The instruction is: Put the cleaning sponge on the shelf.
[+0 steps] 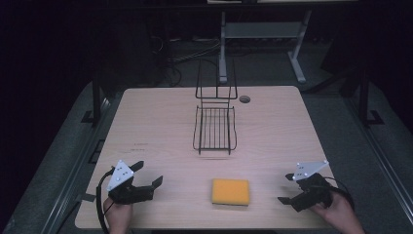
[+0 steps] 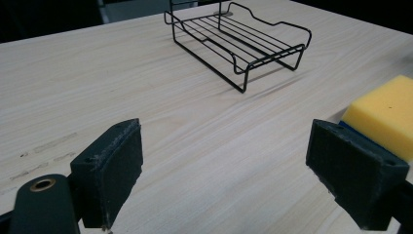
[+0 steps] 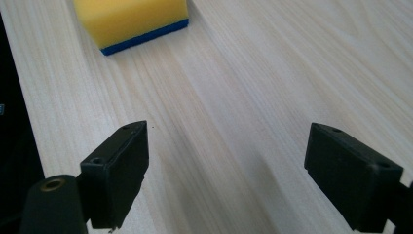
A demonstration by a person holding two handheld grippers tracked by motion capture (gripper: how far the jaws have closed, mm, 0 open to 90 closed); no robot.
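Tabletop [image 1: 160,122] of pale wood grain, seen from the high view, with dark floor all round. Item one: black wire rack [image 1: 215,127], standing at the middle of the far half, its tall back toward the far edge and its low tray toward the person. Item two: yellow sponge [image 1: 231,191], lying flat near the near edge, about midway between the two hands and apart from the rack. Item three: left hand-held gripper [image 1: 148,175], at the near left corner, jaws spread wide and empty, a grey three-cornered plate on top. Item four: right hand-held gripper [image 1: 287,188], at the near right corner, jaws likewise spread and empty, a hand [image 1: 335,210] behind it. Left gripper view: two black jaws far apart over bare wood, nothing between them; wire rack [image 2: 241,41] farther off at upper centre; sponge [image 2: 387,114] at the right edge, its blue underside showing just behind the right-hand jaw. Right gripper view: two black jaws far apart, bare wood between; sponge [image 3: 129,19] at upper left, yellow above a thin blue layer, well clear of the jaws.
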